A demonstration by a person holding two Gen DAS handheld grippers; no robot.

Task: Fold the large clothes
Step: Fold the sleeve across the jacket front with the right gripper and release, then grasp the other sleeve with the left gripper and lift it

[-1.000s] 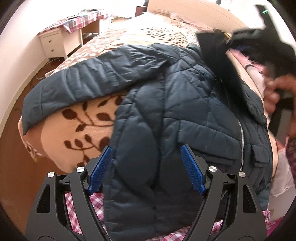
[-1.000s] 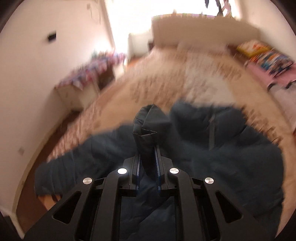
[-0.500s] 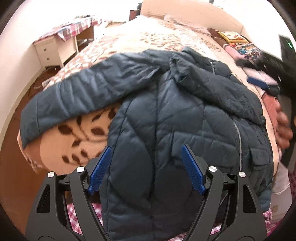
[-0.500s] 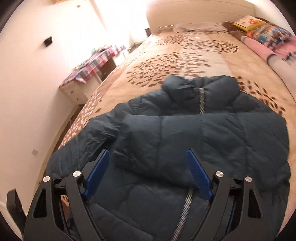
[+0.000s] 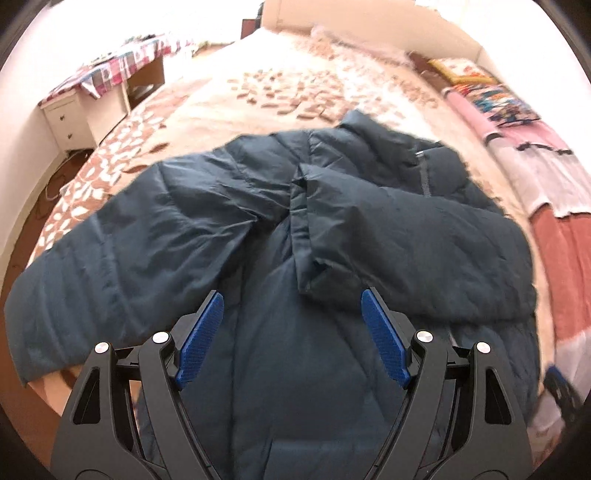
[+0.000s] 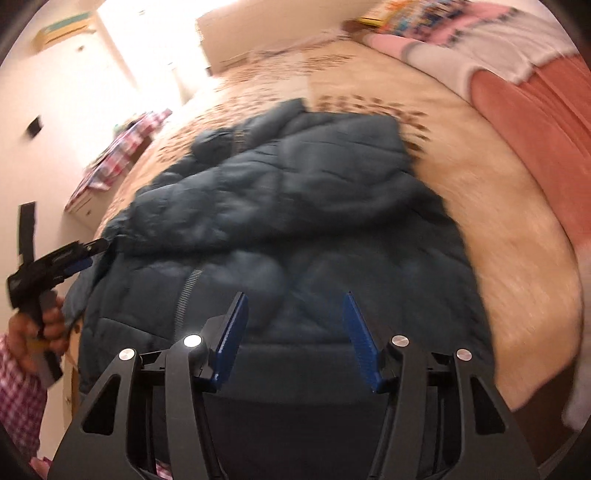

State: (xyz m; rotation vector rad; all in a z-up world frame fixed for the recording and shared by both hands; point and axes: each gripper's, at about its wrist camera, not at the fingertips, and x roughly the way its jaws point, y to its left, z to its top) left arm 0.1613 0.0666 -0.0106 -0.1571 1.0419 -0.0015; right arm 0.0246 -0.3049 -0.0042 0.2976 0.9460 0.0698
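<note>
A dark teal quilted jacket lies zipper-up on the leaf-patterned bed, collar toward the headboard. One sleeve is folded across the chest; the other sleeve stretches out to the left, near the bed's edge. My left gripper hovers open above the jacket's body with nothing between its pads. In the right wrist view, which is blurred, my right gripper hangs above the lower front of the jacket, jaws closing with no cloth pinched between them. A hand holds the left gripper at the far left.
A white bedside cabinet under a checked cloth stands left of the bed. Folded pink, white and red blankets line the bed's right side. The headboard is at the far end. Brown floor shows at the left.
The right gripper let go of the sleeve, which now lies folded across the chest, and drew back toward the hem. The left gripper shifted right over the jacket, still open.
</note>
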